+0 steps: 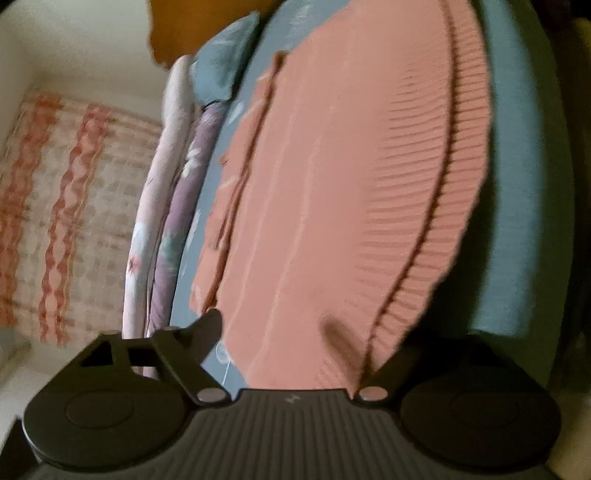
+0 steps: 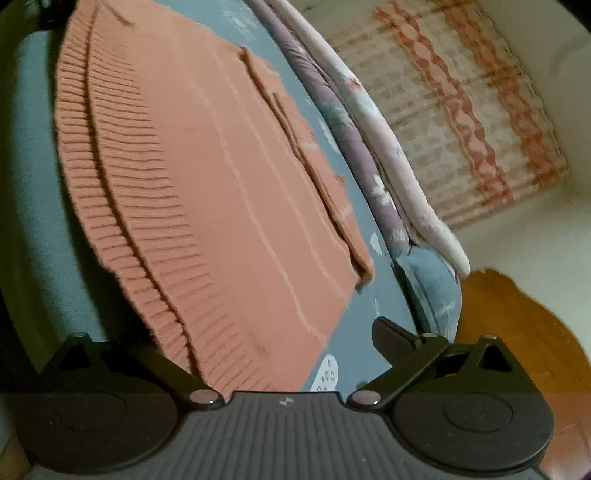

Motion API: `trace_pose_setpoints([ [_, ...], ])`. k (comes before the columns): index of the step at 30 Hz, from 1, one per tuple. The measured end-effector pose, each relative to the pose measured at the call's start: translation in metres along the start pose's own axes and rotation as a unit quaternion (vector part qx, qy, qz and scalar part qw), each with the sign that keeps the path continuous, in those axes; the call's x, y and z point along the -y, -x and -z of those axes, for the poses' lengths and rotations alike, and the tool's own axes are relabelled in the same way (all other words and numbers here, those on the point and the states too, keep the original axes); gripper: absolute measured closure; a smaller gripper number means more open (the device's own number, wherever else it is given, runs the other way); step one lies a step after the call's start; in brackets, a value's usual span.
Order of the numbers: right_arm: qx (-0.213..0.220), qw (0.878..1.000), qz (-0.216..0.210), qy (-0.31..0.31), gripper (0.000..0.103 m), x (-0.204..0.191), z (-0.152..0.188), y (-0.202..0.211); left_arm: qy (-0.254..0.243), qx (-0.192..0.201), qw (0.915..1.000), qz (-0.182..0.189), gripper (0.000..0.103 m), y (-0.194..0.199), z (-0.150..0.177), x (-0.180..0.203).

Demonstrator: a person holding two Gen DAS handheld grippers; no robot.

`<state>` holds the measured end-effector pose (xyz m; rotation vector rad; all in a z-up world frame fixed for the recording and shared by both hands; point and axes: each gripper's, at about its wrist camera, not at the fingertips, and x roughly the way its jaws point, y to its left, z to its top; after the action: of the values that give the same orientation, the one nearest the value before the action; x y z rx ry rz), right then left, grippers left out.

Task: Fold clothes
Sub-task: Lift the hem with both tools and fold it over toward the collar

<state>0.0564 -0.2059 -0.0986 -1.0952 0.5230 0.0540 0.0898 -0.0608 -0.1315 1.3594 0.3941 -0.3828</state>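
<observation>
A salmon-pink knitted sweater (image 1: 332,184) (image 2: 203,166) lies flat on a blue-grey bedsheet (image 1: 517,221) (image 2: 29,166), its ribbed hem (image 1: 443,184) (image 2: 110,147) nearest both cameras. My left gripper (image 1: 277,332) straddles one hem corner. Its left fingertip (image 1: 210,325) sits at the fabric's side edge and the other finger is hidden by the knit. The jaws stand apart. My right gripper (image 2: 280,343) straddles the opposite hem corner with its jaws wide. One finger (image 2: 391,336) is over bare sheet and the other is hidden by the hem.
A rolled purple and pink floral quilt (image 1: 177,206) (image 2: 354,147) runs along the bed's far side, with a blue pillow (image 1: 221,66) (image 2: 432,288) at its end. A checked orange-and-cream curtain (image 1: 55,203) (image 2: 461,110) and a wooden headboard (image 1: 192,26) (image 2: 517,332) lie beyond.
</observation>
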Motion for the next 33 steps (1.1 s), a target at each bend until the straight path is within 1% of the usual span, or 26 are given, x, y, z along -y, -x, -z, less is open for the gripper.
trace_pose_setpoints([
  [1, 0.003, 1.0, -0.003, 0.018, 0.012, -0.003, -0.002, 0.001, -0.015, 0.001, 0.9999, 0.005, 0.047, 0.0, -0.002, 0.004],
  [2, 0.006, 0.999, -0.007, 0.034, 0.014, -0.004, -0.003, 0.0, -0.028, 0.004, 0.9996, 0.008, 0.054, 0.0, -0.003, 0.007],
  [3, 0.009, 0.999, -0.013, 0.049, 0.015, -0.004, -0.003, 0.0, -0.04, 0.007, 0.9991, 0.011, 0.055, 0.0, -0.003, 0.009],
  [6, 0.014, 0.995, -0.029, 0.091, 0.015, -0.001, -0.004, -0.004, -0.068, 0.011, 0.9974, 0.02, 0.054, -0.003, 0.0, 0.008],
  [8, 0.015, 0.993, -0.039, 0.107, 0.015, 0.001, -0.002, -0.006, -0.075, 0.013, 0.9968, 0.022, 0.055, -0.001, 0.0, 0.011],
  [10, 0.017, 0.992, -0.043, 0.115, 0.017, 0.001, -0.001, -0.006, -0.074, 0.013, 0.9969, 0.024, 0.06, -0.001, 0.001, 0.014],
  [11, 0.017, 0.992, -0.043, 0.117, 0.021, -0.001, -0.001, -0.005, -0.07, 0.013, 0.9971, 0.025, 0.065, 0.0, 0.002, 0.015],
  [13, 0.022, 0.991, -0.042, 0.126, 0.034, -0.008, 0.002, 0.002, -0.06, 0.016, 0.9976, 0.031, 0.075, 0.002, 0.004, 0.018],
  [14, 0.023, 0.991, -0.043, 0.128, 0.038, -0.013, 0.003, 0.006, -0.057, 0.017, 0.9976, 0.036, 0.085, 0.003, 0.005, 0.02],
  [15, 0.024, 0.99, -0.045, 0.129, 0.048, -0.016, 0.004, 0.008, -0.053, 0.017, 0.9976, 0.041, 0.098, 0.004, 0.006, 0.022],
  [16, 0.024, 0.99, -0.048, 0.133, 0.055, -0.018, 0.005, 0.009, -0.053, 0.017, 0.9975, 0.044, 0.101, 0.004, 0.006, 0.024],
  [17, 0.023, 0.989, -0.054, 0.139, 0.061, -0.019, 0.006, 0.01, -0.055, 0.017, 0.9973, 0.045, 0.101, 0.005, 0.006, 0.026],
  [18, 0.018, 0.987, -0.068, 0.142, 0.081, -0.02, 0.005, 0.01, -0.052, 0.017, 0.9973, 0.049, 0.101, 0.005, 0.006, 0.026],
  [19, 0.011, 0.986, -0.085, 0.142, 0.092, -0.02, 0.005, 0.01, -0.048, 0.017, 0.9973, 0.054, 0.101, 0.004, 0.007, 0.023],
  [21, 0.012, 0.984, -0.095, 0.152, 0.092, -0.019, 0.005, 0.009, -0.029, 0.017, 0.9969, 0.071, 0.1, 0.003, 0.008, 0.016],
  [23, 0.009, 0.982, -0.115, 0.149, 0.093, -0.011, 0.002, 0.008, -0.02, 0.015, 0.9954, 0.093, 0.1, 0.0, 0.007, 0.006],
  [25, 0.002, 0.981, -0.144, 0.134, 0.093, 0.003, -0.003, 0.006, -0.018, 0.01, 0.9933, 0.113, 0.099, -0.003, 0.005, -0.002],
  [28, -0.004, 0.977, -0.173, 0.127, 0.093, 0.025, -0.012, 0.003, -0.012, 0.008, 0.989, 0.147, 0.099, -0.006, 0.003, -0.023],
  [30, -0.009, 0.975, -0.189, 0.121, 0.093, 0.042, -0.018, 0.001, 0.002, 0.003, 0.9856, 0.169, 0.099, -0.008, 0.002, -0.039],
  [33, -0.015, 0.974, -0.2, 0.101, 0.093, 0.072, -0.03, -0.009, 0.01, 0.003, 0.9837, 0.179, 0.099, -0.013, -0.001, -0.065],
])
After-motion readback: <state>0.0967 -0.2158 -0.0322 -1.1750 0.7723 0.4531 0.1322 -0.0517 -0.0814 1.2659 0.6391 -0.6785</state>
